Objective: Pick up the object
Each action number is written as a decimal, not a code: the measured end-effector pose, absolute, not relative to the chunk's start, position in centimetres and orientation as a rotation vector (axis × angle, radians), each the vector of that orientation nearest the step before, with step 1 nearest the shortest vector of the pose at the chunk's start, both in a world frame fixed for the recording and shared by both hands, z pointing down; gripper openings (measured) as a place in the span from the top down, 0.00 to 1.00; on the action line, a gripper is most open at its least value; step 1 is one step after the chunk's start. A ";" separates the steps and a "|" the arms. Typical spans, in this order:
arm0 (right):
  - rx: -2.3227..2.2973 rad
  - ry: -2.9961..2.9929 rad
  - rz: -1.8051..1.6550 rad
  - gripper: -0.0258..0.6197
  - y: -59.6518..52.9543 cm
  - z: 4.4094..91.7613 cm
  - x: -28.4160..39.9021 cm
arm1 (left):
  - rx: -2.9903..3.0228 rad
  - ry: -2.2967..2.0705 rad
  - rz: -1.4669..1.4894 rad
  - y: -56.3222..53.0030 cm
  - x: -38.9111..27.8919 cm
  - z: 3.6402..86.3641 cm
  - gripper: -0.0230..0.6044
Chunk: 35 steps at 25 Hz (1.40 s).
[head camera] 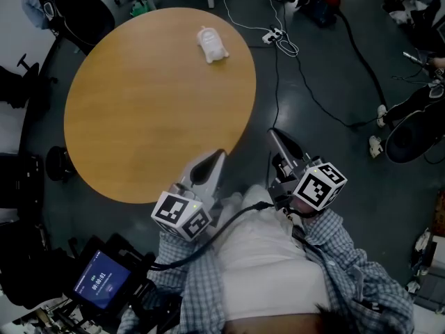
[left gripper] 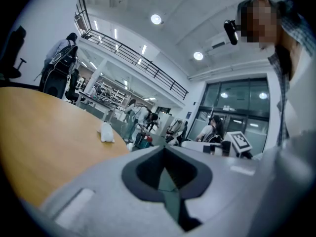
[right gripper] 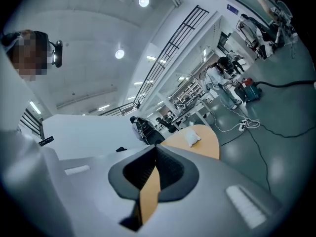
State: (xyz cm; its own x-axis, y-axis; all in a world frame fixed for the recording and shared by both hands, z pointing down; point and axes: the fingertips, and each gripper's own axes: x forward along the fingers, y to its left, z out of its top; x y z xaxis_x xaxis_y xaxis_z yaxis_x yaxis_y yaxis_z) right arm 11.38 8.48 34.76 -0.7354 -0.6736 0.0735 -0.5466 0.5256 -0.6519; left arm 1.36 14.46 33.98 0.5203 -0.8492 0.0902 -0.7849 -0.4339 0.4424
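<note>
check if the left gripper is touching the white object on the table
Apart. Head view shows bare table between the left gripper and the white object.

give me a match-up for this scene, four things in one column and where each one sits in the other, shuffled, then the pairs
Things
1. white object
2. left gripper
3. right gripper
4. power strip

Places
a. lying on the floor beyond the table
b. on the table's far side
c. tip at the table's near edge
d. tip above the floor, right of the table

Pairs: 1-b, 2-c, 3-d, 4-a
</note>
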 end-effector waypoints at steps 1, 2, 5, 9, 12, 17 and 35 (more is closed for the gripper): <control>-1.049 2.572 -0.998 0.95 8.6 34.8 11.5 | 2.335 -1.338 -0.203 14.6 1.3 34.1 0.96; -1.057 2.569 -0.995 0.95 8.7 34.7 11.6 | 2.337 -1.337 -0.206 14.6 1.2 34.1 0.96; -1.074 2.565 -0.979 0.95 8.7 34.6 12.0 | 2.344 -1.333 -0.211 14.6 1.3 33.9 0.96; -1.096 2.558 -0.963 0.95 8.4 34.8 12.4 | 2.344 -1.335 -0.197 14.7 1.2 33.8 0.96; -1.098 2.557 -0.959 0.95 8.2 35.0 12.3 | 2.330 -1.353 -0.180 14.8 0.7 33.6 0.96; -1.075 2.558 -0.966 0.95 7.1 35.4 11.6 | 2.330 -1.379 -0.190 14.7 0.0 34.0 0.96; -0.933 2.778 -1.195 0.95 -16.7 39.9 4.3 | 2.002 -1.590 -0.218 -5.4 -5.8 36.7 0.96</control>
State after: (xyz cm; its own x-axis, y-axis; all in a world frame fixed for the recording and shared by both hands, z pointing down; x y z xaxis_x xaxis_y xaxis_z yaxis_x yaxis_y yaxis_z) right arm 4.34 -16.72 39.93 -0.8258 -0.5091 0.2427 -0.5263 0.5410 -0.6560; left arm -5.80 -5.42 36.65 0.2808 -0.9353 0.2155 -0.8427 -0.1328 0.5217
